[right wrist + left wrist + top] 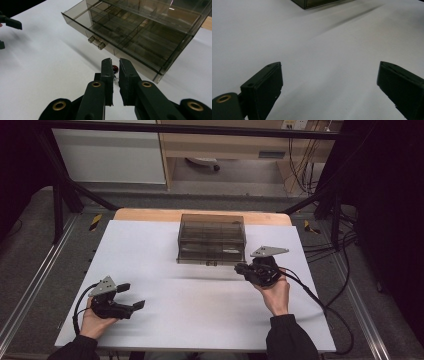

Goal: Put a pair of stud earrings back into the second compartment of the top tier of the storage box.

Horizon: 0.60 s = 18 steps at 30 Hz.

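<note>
Apparently mid-delivery, the right gripper (114, 66) pinches a small red object (115, 68) between nearly closed jaws just short of the smoky drawer box (140, 35), whose drawer needs opening next, while the left gripper (329, 82) waits, spread and empty.

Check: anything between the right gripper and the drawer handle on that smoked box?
Nothing visible. The right gripper, jaws nearly shut with a small red thing between them, sits just short of the organizer box; only bare white tabletop lies before the handle.
</note>
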Tool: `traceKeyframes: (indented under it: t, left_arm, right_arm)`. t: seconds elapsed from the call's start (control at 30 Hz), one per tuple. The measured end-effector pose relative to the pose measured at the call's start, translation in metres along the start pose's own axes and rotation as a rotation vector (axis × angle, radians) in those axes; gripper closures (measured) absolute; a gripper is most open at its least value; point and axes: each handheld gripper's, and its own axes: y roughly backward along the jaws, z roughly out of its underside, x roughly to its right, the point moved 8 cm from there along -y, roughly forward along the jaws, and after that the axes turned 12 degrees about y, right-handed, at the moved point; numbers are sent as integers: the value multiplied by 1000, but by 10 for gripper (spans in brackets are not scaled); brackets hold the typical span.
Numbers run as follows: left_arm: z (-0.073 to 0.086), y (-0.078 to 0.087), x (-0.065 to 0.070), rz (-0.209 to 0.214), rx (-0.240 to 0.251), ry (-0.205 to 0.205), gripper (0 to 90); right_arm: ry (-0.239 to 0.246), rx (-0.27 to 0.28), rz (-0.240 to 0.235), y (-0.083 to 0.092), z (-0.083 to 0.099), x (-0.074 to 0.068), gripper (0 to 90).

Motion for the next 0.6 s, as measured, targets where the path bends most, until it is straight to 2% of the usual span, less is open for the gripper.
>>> traceKeyframes:
  t: [0.4,0.6]
  left_arm:
    - [0,0,0,1,0,0,61]
    - [0,0,0,2,0,0,61]
  right_arm:
    - [12,7,12,-15,-24,0,825]
    - [18,9,21,-28,-36,1,825]
